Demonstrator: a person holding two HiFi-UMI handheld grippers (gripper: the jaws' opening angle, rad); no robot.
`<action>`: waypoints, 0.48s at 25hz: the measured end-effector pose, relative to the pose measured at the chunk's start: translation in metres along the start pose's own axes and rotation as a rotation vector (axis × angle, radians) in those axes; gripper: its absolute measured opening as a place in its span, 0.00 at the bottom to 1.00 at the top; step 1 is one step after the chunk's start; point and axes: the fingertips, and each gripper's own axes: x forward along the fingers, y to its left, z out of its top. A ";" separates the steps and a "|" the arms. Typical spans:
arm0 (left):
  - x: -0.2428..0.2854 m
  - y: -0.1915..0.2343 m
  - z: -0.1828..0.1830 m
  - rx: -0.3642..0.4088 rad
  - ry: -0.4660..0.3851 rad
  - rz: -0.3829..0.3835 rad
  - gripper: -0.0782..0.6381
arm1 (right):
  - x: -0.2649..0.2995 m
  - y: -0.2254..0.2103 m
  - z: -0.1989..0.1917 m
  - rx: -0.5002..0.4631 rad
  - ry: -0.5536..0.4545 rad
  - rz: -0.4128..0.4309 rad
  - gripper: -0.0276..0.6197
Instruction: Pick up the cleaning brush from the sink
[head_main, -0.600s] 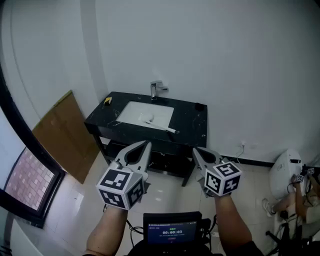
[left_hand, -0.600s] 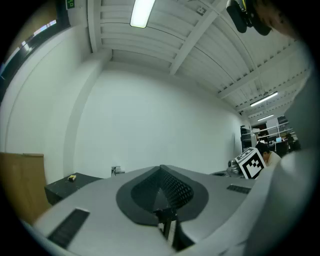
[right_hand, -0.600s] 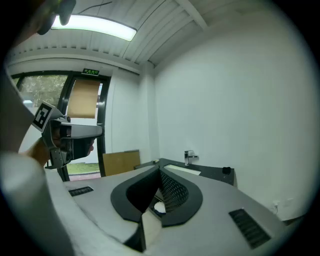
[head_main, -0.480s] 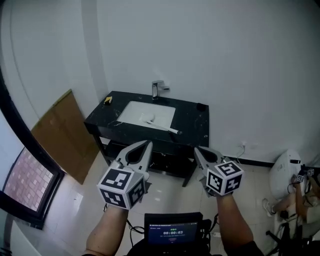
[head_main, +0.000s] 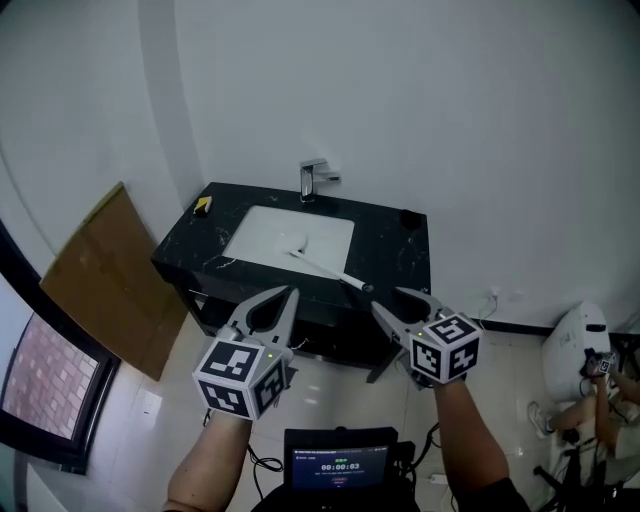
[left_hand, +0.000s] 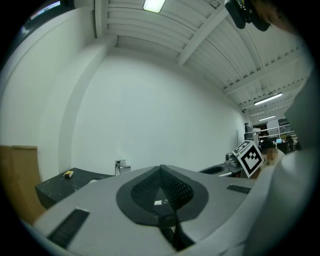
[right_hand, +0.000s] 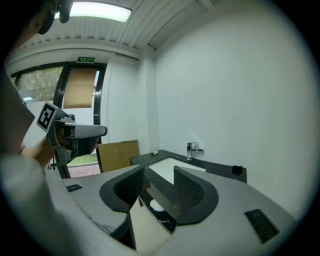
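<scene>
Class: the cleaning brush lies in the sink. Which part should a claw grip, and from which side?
Probably the handle end of the cleaning brush: it slants over the sink rim toward the right claw. Come from the front right, jaws across the shaft.

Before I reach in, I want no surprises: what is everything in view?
counter: one, black, straight ahead
sink: one, white, set in the counter
faucet: one, chrome, behind the sink
cleaning brush: one, white, head in sink, handle out over the counter's front right
small block: one, yellow, counter's back left
small object: one, black, counter's back right
board: one, brown, leaning at left
screen: one, dark, below the grippers
left gripper: one, grey, shut, empty
right gripper: one, grey, open, empty
</scene>
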 end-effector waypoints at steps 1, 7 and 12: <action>0.017 0.009 0.003 0.002 -0.002 0.007 0.12 | 0.018 -0.013 -0.001 -0.004 0.015 0.018 0.33; 0.115 0.059 0.029 0.025 -0.001 0.039 0.12 | 0.123 -0.085 -0.009 -0.007 0.113 0.096 0.33; 0.181 0.111 0.044 0.025 0.001 0.067 0.12 | 0.202 -0.125 -0.016 0.022 0.196 0.144 0.41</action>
